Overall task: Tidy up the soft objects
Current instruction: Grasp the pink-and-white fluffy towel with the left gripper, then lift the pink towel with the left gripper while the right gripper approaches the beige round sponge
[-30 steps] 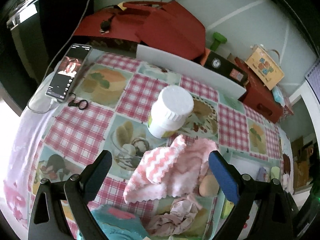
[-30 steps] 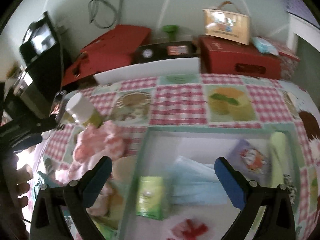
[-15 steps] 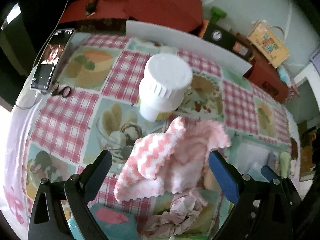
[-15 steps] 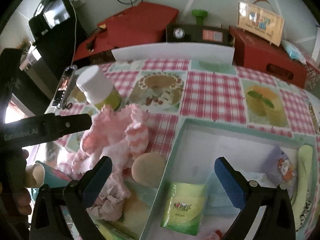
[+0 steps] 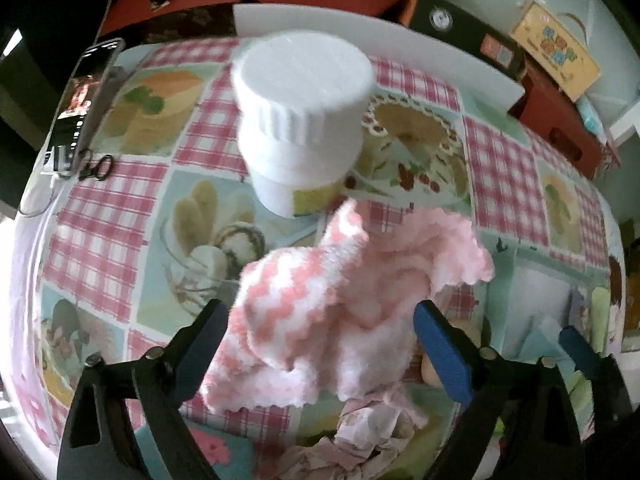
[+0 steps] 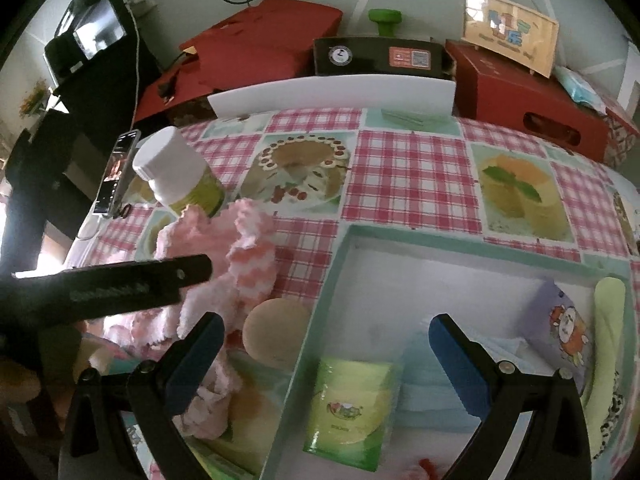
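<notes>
A pink-and-white zigzag cloth (image 5: 340, 300) lies bunched on the checked tablecloth, just in front of a white-lidded jar (image 5: 300, 92). My left gripper (image 5: 320, 348) points steeply down over the cloth. Its jaws are closing with the cloth between them, and the pads do not visibly press on it. In the right wrist view the same cloth (image 6: 240, 256) lies left of a mint-rimmed tray (image 6: 340, 240), beside a round beige puff (image 6: 276, 332). My right gripper (image 6: 328, 364) hangs open over the tray's left rim, holding nothing.
The tray holds a green packet (image 6: 352, 396), a light blue cloth (image 6: 432, 360), a cartoon-printed pack (image 6: 560, 320) and a green soft strip (image 6: 608, 340). Crumpled pink paper (image 5: 360, 432) lies below the cloth. A phone (image 5: 80, 108) lies far left. Red boxes (image 6: 520, 92) stand behind the table.
My left gripper has sunk toward the pink cloth, which now fills the gap between its fingers. The right gripper first swung left toward the tray's rim, then held still.
</notes>
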Demonstrator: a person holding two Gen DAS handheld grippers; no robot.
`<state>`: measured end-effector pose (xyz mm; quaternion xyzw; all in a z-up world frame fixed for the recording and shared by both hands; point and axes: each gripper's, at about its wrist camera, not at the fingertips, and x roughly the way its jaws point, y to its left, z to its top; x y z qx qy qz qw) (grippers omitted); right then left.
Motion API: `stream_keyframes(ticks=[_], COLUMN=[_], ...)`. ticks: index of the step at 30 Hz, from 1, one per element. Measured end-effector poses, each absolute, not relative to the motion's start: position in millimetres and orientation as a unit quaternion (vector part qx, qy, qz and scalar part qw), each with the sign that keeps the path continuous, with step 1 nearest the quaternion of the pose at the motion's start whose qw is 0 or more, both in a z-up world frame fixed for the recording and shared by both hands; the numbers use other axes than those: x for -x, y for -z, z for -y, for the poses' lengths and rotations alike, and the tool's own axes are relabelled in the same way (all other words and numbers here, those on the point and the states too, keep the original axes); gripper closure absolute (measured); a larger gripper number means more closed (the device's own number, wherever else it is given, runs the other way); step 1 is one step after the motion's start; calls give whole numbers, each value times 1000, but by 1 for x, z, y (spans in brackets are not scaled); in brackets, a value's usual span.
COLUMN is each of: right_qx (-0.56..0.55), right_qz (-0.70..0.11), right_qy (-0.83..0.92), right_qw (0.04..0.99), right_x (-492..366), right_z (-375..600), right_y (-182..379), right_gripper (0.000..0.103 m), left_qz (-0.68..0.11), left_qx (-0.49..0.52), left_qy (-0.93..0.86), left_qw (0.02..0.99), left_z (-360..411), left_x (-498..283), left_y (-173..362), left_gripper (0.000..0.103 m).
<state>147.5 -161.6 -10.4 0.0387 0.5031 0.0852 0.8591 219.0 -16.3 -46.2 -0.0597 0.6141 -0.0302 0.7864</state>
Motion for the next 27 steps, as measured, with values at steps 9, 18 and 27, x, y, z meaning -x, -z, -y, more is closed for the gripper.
stream_keyframes(ticks=[9, 18, 27], right_qx=[-26, 5, 58], right_qz=[-508, -512, -510], right_qy=[-79, -85, -103], right_qw=[857, 855, 852], right_x=[-147, -147, -146], right_z=[163, 155, 138], right_y=[13, 17, 25], right_gripper=[0, 0, 0], left_qz=[-631, -623, -618], left_qx=[54, 60, 108], left_qy=[33, 43, 49], left_qw=[773, 779, 777], left_z=[26, 19, -1], left_x=[-220, -217, -216], left_y=[68, 65, 62], left_gripper=[26, 62, 77])
